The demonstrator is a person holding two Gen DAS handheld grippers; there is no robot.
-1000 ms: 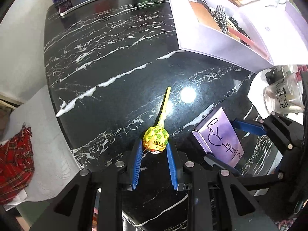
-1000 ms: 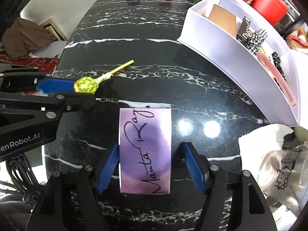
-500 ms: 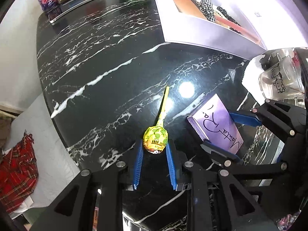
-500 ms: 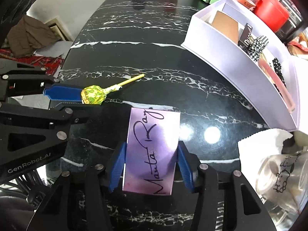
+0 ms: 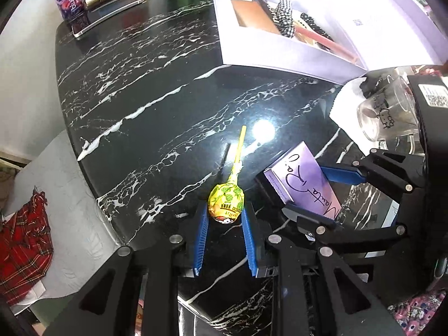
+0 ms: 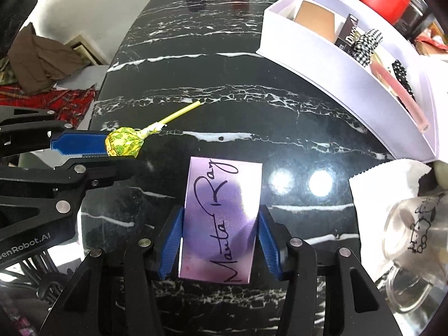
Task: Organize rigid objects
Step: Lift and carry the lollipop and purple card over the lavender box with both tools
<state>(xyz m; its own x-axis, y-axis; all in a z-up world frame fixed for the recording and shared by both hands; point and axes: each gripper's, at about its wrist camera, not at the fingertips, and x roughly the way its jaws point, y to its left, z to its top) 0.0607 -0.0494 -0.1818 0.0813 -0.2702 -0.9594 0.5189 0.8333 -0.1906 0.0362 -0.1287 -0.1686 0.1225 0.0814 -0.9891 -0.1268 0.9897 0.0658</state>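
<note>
Purple box (image 6: 221, 221) clamped between jaws; lollipop (image 6: 124, 145) left.

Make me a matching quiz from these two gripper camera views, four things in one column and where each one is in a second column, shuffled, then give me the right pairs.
Things:
1. lollipop
2. purple box
3. checked hair tie
4. glass mug

Places:
A. on a white napkin at the table's right edge
B. between the blue fingers of the left gripper
C. inside the white box
D. between the blue fingers of the right gripper

Pairs: 1-B, 2-D, 3-C, 4-A
</note>
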